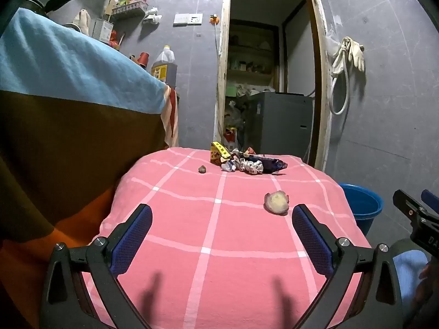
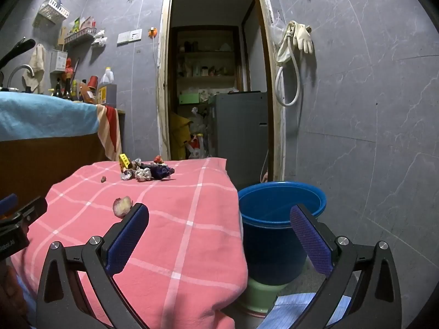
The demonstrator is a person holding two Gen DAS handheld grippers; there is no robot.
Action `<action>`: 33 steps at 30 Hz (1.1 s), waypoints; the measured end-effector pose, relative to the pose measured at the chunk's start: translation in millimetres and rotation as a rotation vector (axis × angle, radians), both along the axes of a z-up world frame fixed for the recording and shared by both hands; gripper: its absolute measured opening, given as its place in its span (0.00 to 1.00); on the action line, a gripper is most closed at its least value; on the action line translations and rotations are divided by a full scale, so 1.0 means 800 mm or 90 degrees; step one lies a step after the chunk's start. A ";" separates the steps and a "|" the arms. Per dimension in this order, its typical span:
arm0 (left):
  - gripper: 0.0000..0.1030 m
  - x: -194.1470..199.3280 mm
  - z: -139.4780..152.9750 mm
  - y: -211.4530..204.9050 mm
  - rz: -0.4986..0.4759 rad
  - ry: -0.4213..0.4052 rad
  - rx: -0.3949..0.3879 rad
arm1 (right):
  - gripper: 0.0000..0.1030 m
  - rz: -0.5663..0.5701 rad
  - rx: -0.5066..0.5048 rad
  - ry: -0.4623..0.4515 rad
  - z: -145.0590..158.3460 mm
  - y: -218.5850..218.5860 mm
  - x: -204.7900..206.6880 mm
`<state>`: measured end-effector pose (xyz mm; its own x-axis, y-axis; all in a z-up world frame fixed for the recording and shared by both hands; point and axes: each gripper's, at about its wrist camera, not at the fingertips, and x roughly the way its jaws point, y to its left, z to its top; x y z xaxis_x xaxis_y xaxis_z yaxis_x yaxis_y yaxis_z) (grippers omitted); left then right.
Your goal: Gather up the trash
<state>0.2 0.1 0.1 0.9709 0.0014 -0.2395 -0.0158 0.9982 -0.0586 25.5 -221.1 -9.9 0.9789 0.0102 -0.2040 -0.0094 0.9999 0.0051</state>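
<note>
Start of the collecting step; nothing picked up yet. Both tools hover over the near edge of the pink checked surface [image 1: 214,246], pointing slightly down.

Left gripper [image 1: 221,213]: fingers spread as wide as they go, nothing between them. Right gripper [image 2: 219,216]: same, fully spread and empty, aimed past the cloth's right edge toward the blue bucket [image 2: 282,200].

Trash on the surface:
- Onion scrap [image 1: 276,202], nearest piece, at about 1 o'clock from the left gripper, just beyond its right finger. In the right wrist view it lies at 10 o'clock, just beside that gripper's left finger.
- Heap of crumpled wrappers [image 1: 247,163] at the far edge, 12 o'clock, with a small yellow carton [image 1: 218,153] at its left end.
- Small brown bit [image 1: 202,169], alone, near the heap's left side.

The bucket stands on the floor off the surface's right side, open, apparently empty; likely the drop point.

Judgement: next move calls for a short reach to straddle the onion scrap, closing on it, then a carry at 3 o'clock to the bucket. The scrap sits low on soft cloth, so the fingers may pinch fabric.
</note>
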 end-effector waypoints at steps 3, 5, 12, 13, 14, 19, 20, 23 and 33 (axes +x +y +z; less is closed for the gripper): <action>0.97 -0.001 0.000 0.000 0.002 -0.003 -0.004 | 1.00 0.000 0.002 -0.002 0.000 0.000 0.000; 0.97 0.004 -0.006 -0.002 0.002 0.001 -0.005 | 1.00 0.000 0.001 -0.002 0.000 0.000 0.000; 0.97 0.003 -0.003 -0.002 -0.002 0.006 -0.011 | 1.00 0.000 0.004 -0.003 -0.001 0.000 0.000; 0.97 0.003 -0.002 -0.002 -0.002 0.007 -0.011 | 1.00 0.000 0.003 -0.003 -0.001 0.000 0.001; 0.97 0.003 -0.002 -0.002 -0.002 0.007 -0.011 | 1.00 0.000 0.003 -0.002 -0.001 0.000 0.001; 0.97 0.002 -0.001 -0.001 -0.003 0.007 -0.011 | 1.00 0.000 0.004 -0.003 -0.001 0.001 0.001; 0.97 0.002 -0.001 -0.001 -0.003 0.007 -0.010 | 1.00 0.000 0.004 -0.003 -0.001 0.001 0.001; 0.97 0.003 -0.006 0.001 -0.002 0.007 -0.010 | 1.00 0.000 0.004 -0.003 -0.002 0.001 0.001; 0.97 0.004 -0.005 0.003 -0.003 0.008 -0.010 | 1.00 0.000 0.004 -0.003 -0.002 0.001 0.001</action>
